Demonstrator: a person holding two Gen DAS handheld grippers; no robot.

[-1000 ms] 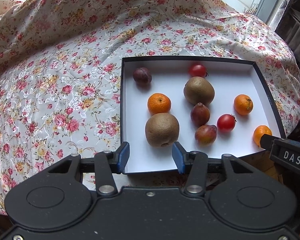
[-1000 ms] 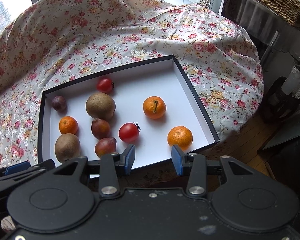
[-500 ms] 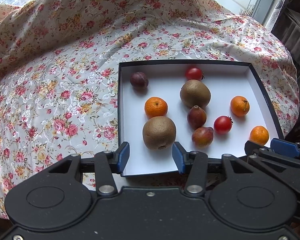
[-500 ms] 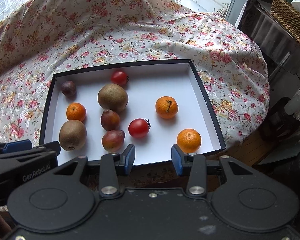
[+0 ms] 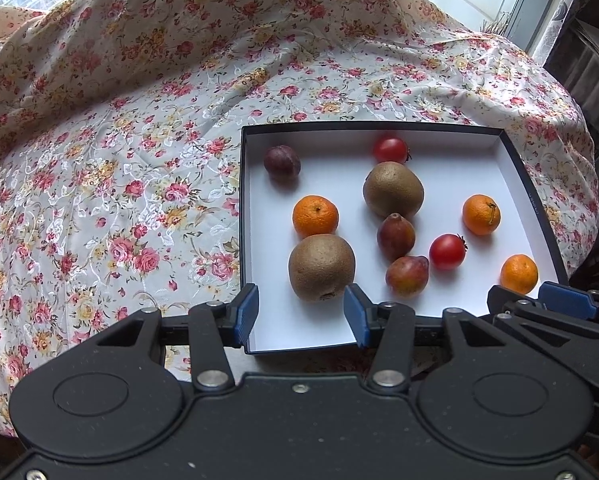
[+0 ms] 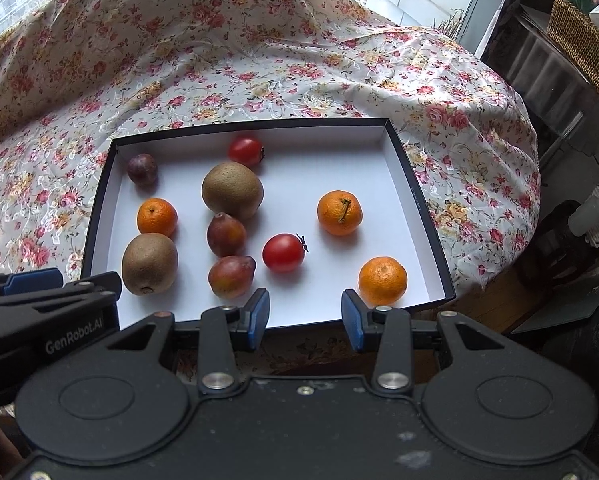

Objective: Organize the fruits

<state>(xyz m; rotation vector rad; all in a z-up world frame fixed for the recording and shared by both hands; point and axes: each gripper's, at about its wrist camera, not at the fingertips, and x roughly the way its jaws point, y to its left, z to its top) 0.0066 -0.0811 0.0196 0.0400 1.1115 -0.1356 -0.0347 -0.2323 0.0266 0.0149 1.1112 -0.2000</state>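
Hovering empty at the near edge of the tray point(image 6: 415, 200), the right claw point(image 6: 305, 318) is closing and the left claw point(image 5: 301, 314) is held released, so round fruits point(image 6: 283, 253) lying loose inside could be nudged and rolled.

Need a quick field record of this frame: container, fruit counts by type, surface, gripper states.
container: shallow black box with white inside, open top
kiwis: 2, near one, far one
mandarins: 3
tomatoes: 2
small reddish pears: 2, touching
plum: 1, far left corner
surface: floral cloth
left gripper: open, empty
right gripper: jaws closing, nothing between them
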